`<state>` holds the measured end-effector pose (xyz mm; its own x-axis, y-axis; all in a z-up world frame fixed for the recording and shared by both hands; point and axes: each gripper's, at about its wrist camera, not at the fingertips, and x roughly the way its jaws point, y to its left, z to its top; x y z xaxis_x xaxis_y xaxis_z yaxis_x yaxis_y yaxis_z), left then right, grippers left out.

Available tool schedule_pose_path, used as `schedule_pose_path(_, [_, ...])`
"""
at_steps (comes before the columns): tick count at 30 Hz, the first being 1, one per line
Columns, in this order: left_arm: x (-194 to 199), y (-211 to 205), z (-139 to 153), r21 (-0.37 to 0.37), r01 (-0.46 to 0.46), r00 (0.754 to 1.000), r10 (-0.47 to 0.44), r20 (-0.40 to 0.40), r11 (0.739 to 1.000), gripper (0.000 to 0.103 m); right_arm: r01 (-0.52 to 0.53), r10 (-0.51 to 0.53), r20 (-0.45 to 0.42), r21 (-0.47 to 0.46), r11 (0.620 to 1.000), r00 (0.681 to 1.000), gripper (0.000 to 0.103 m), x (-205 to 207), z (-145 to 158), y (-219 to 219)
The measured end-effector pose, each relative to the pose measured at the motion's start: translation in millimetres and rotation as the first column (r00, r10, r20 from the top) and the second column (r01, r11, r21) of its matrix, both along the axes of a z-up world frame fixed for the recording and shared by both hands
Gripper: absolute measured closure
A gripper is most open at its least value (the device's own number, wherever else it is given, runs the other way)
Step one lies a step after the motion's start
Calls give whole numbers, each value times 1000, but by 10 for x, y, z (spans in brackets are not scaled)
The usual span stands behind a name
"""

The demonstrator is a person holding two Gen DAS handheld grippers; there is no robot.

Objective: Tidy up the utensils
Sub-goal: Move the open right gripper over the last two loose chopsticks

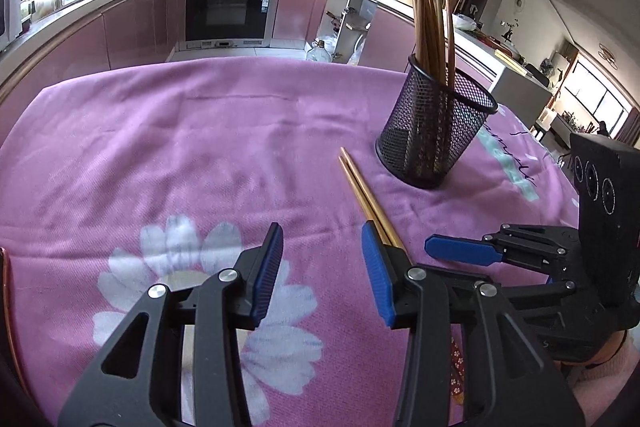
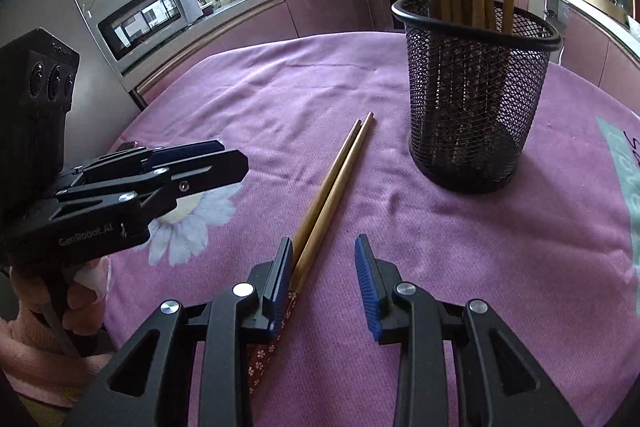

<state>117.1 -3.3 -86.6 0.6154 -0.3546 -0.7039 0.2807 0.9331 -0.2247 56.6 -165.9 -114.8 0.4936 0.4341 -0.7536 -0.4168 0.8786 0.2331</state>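
Observation:
A pair of wooden chopsticks (image 1: pixel 362 193) lies side by side on the pink cloth, tips toward a black mesh holder (image 1: pixel 434 129); they also show in the right wrist view (image 2: pixel 332 187). The holder (image 2: pixel 476 95) stands upright with several chopsticks (image 1: pixel 430 11) in it. My left gripper (image 1: pixel 322 277) is open and empty, just left of the loose pair's handle end. My right gripper (image 2: pixel 324 279) is open, low over the cloth; the pair's handle end passes beside its left finger. The right gripper also shows in the left wrist view (image 1: pixel 464 251), and the left gripper in the right wrist view (image 2: pixel 192 163).
The table wears a pink cloth (image 1: pixel 180 155) with white flowers. Kitchen counters and an oven (image 1: pixel 230 3) lie beyond the far edge. A microwave (image 2: pixel 148 19) stands at the left. A hand in a pink sleeve (image 2: pixel 60 307) holds the left gripper.

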Motion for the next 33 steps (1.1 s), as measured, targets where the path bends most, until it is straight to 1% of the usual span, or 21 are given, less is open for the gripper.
schedule_pose_path(6, [-9, -16, -11, -2, 11, 1000, -11, -5, 1000, 62, 15, -14, 5, -24, 1000, 1000, 75, 8, 3, 54])
schedule_pose_path(18, [-7, -128, -70, 9, 44, 999, -44, -15, 999, 62, 49, -49, 4, -58, 997, 999, 75, 3, 25, -40])
schedule_pose_path(22, [-5, -165, -87, 15, 55, 998, -55, -18, 998, 62, 56, -56, -5, -44, 997, 998, 76, 13, 22, -89])
schedule_pose_path(33, [11, -308, -119, 44, 87, 996, -86, -24, 995, 62, 38, -38, -23, -19, 999, 999, 76, 120, 26, -144])
